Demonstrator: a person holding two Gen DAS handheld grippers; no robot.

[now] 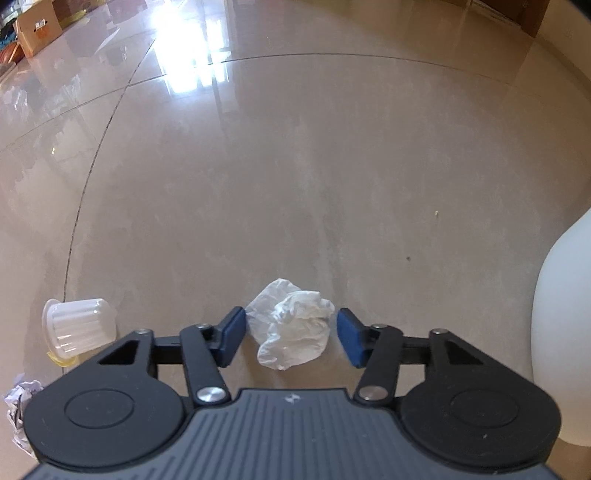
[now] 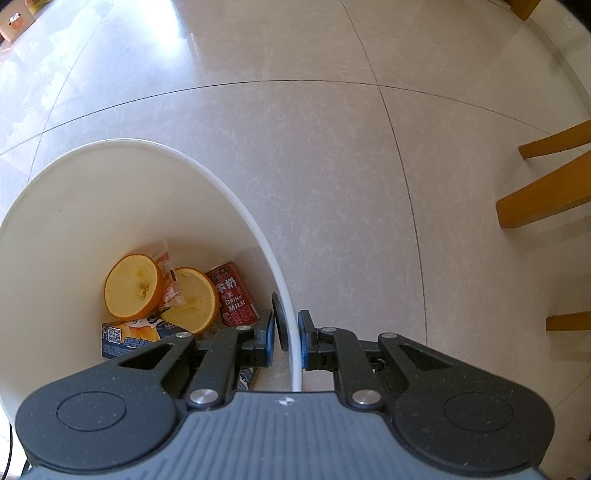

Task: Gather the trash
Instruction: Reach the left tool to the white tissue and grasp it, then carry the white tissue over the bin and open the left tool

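A crumpled white tissue wad (image 1: 291, 332) lies on the glossy tiled floor. My left gripper (image 1: 291, 334) straddles it, one blue pad close on each side, with no squeeze visible on the wad. In the right wrist view my right gripper (image 2: 286, 338) is shut on the rim of the white trash bin (image 2: 236, 199) and points down. The bin holds two orange halves (image 2: 133, 286), a red milk can (image 2: 234, 295), a carton (image 2: 129, 338) and a wrapper. The bin's outer wall (image 1: 561, 332) shows at the right edge of the left wrist view.
A clear plastic cup (image 1: 77, 326) lies on its side left of the left gripper. Crumpled paper (image 1: 18, 406) lies nearer at the far left. Cardboard boxes (image 1: 37, 26) stand far back left. Wooden chair legs (image 2: 546, 199) stand right of the bin.
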